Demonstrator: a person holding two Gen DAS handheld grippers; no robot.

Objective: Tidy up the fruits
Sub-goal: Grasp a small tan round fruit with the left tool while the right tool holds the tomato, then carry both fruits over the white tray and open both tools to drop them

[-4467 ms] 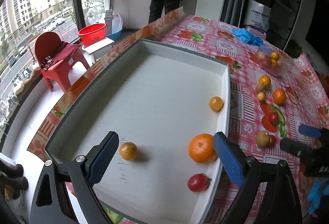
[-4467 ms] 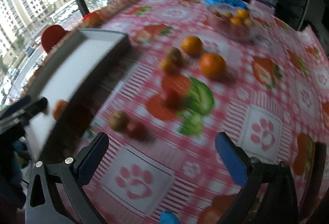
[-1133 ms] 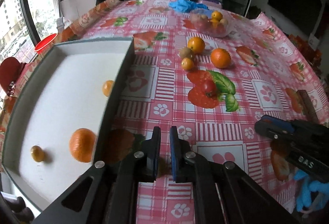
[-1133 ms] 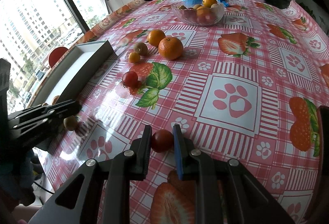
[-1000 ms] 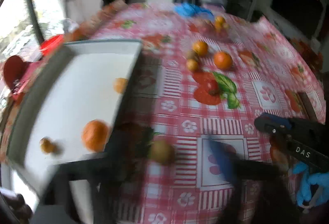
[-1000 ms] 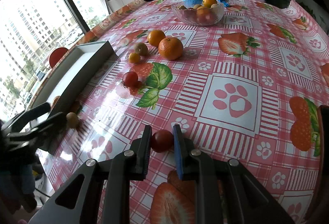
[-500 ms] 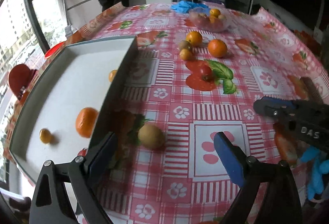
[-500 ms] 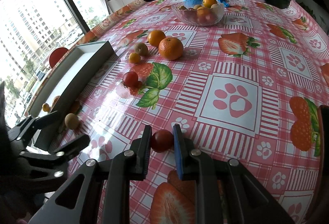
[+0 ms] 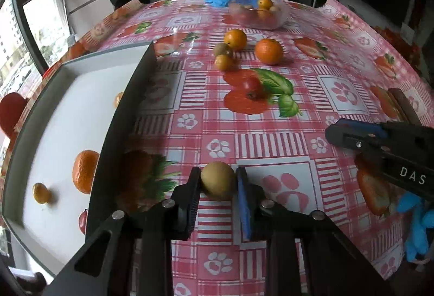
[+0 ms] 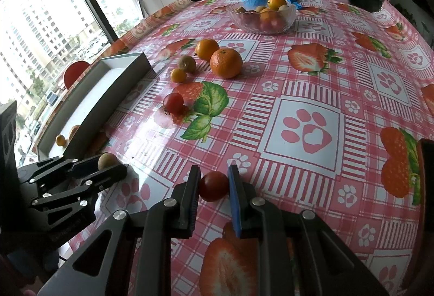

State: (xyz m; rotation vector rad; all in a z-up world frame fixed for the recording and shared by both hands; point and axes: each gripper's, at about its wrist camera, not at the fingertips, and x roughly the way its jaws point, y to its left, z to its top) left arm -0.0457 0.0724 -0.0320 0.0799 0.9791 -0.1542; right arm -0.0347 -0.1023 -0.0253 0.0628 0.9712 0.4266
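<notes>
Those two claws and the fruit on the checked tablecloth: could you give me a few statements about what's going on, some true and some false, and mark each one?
1. The right claw has a small red tomato between its fingers. True.
2. The left claw is empty. False: its jaws are closing, and a brownish-green round fruit sits between them.
3. The white tray already holds some orange fruit. True.
4. The glass bowl is empty. False: it has fruit in it.
5. A loose tomato lies on the tablecloth. True.
</notes>
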